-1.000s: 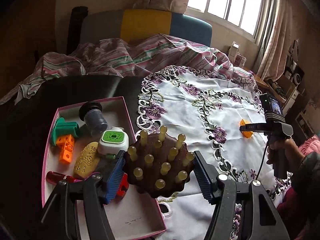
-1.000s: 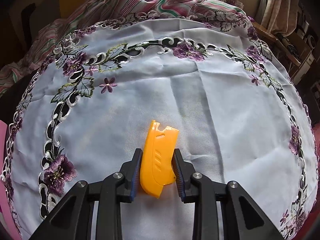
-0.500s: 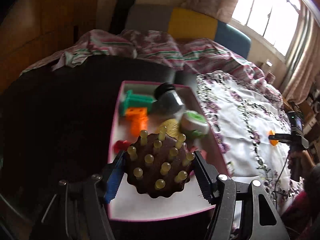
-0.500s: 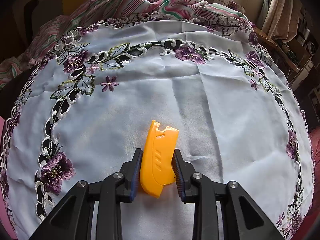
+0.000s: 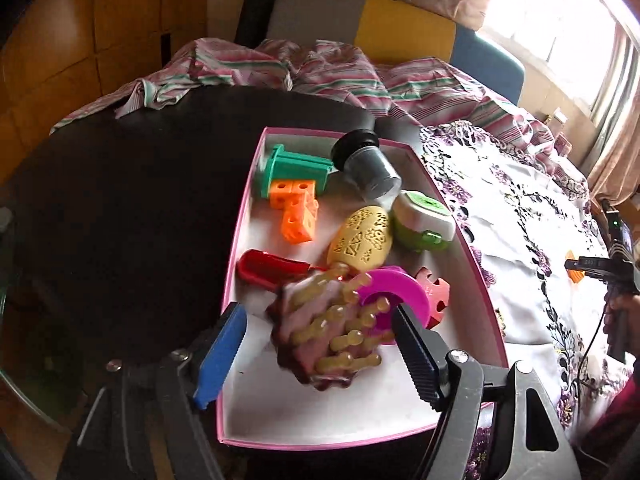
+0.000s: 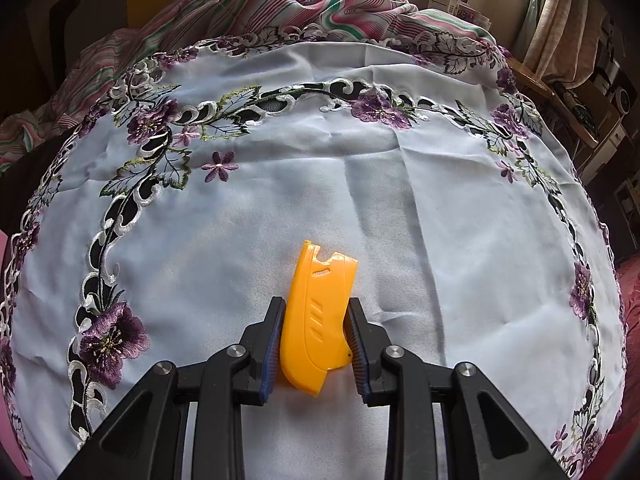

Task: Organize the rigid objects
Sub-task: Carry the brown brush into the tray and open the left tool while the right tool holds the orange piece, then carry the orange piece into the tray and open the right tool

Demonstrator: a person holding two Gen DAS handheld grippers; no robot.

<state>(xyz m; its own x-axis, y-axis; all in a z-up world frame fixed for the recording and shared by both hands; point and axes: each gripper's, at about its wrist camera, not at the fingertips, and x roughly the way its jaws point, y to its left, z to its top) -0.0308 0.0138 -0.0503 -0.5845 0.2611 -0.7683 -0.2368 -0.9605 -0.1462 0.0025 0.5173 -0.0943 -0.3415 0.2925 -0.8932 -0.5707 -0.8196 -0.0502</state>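
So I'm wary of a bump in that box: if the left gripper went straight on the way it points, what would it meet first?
Probably the brown peg brush, blurred between the left gripper's just-opened jaws; beyond it the magenta ring. Depth is unclear.

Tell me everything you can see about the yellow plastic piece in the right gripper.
The yellow plastic piece is flat, glossy and hard-looking, with a rounded near end and a notched far end. Three short slots and one small slit mark its face. It stands on edge, slightly tilted, pointing away from the camera. The right gripper is shut on it, with a ridged blue pad on each side, over the white embroidered tablecloth. Whether its lower edge touches the cloth cannot be told.
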